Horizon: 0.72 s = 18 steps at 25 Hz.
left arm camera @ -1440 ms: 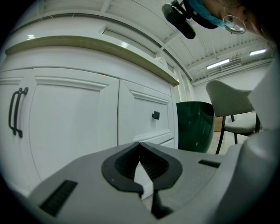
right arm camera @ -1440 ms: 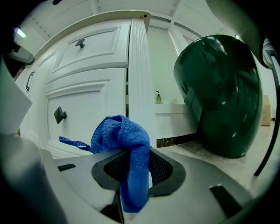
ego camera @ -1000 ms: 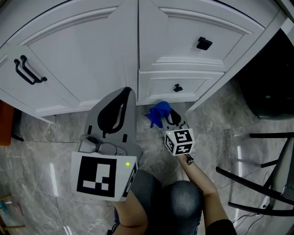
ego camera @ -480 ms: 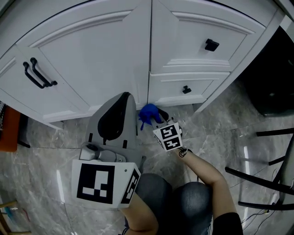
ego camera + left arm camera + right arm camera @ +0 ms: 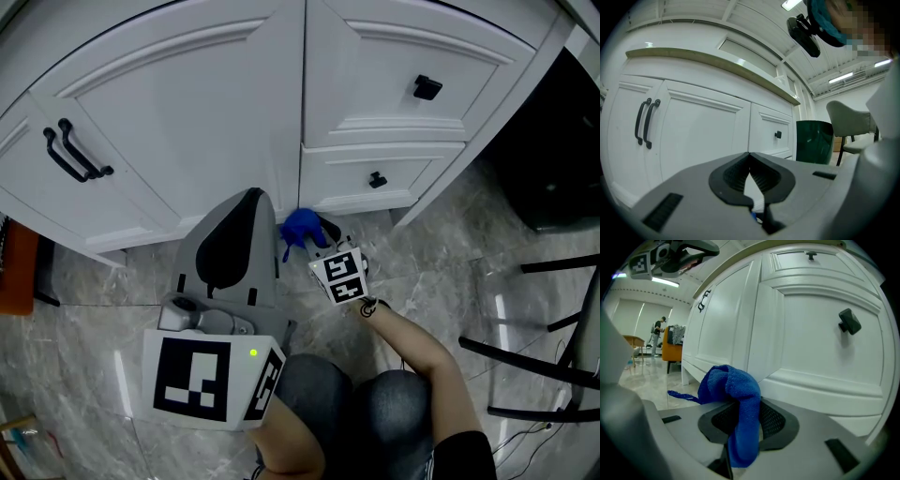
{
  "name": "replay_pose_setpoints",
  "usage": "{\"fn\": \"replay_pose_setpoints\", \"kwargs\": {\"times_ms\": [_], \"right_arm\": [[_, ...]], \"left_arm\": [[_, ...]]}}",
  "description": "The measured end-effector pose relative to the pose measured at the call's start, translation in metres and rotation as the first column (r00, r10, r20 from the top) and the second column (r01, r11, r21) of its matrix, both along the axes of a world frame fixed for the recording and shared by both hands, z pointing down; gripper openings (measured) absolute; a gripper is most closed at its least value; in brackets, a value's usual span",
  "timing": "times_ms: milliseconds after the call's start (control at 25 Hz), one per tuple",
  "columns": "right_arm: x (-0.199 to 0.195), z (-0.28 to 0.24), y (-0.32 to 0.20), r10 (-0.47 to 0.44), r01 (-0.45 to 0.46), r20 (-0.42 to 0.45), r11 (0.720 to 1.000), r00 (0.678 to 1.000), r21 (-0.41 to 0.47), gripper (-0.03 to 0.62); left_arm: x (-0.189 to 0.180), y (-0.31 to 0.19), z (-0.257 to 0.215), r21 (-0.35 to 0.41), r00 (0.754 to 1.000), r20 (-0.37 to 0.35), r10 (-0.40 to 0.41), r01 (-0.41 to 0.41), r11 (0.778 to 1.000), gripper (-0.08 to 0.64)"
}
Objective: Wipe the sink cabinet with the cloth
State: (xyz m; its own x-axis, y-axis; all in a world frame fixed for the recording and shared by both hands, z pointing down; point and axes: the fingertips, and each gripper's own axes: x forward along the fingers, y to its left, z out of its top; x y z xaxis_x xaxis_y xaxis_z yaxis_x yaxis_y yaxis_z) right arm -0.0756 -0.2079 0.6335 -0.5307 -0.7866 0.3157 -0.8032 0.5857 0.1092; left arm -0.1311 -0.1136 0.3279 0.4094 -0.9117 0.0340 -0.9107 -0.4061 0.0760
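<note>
The right hand-held gripper (image 5: 743,416) pinches a blue cloth (image 5: 733,383) close against the bottom edge of the white sink cabinet (image 5: 187,122). The left hand-held gripper (image 5: 750,161) hovers nearby, pressed together and empty. Wiping seems under way, and the next move probably calls for sweeping the cloth along that edge.

Beneath you, a grey marbled tile floor (image 5: 441,253) fills the lower half of the frame. The white sink cabinet (image 5: 187,122) stands on it across the top, a dark bin (image 5: 553,178) at upper right, black chair legs (image 5: 516,363) at lower right.
</note>
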Motion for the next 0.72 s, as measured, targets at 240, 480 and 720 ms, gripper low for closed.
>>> {"fn": "replay_pose_setpoints", "kwargs": {"times_ms": [240, 480, 720], "right_arm": [[0.008, -0.003, -0.002, 0.033, -0.033, 0.040, 0.999, 0.999, -0.001, 0.115], [0.018, -0.002, -0.003, 0.047, -0.048, 0.041, 0.999, 0.998, 0.005, 0.115], [0.026, -0.002, -0.004, 0.055, -0.055, 0.066, 0.998, 0.996, -0.001, 0.115]], "left_arm": [[0.008, -0.004, -0.001, 0.046, 0.998, 0.054, 0.019, -0.021, 0.999, 0.003], [0.044, -0.013, 0.001, 0.165, 0.981, 0.179, 0.074, -0.104, 0.981, 0.003], [0.103, -0.009, 0.027, 0.164, 0.864, 0.446, 0.232, -0.333, 0.928, 0.003]]}}
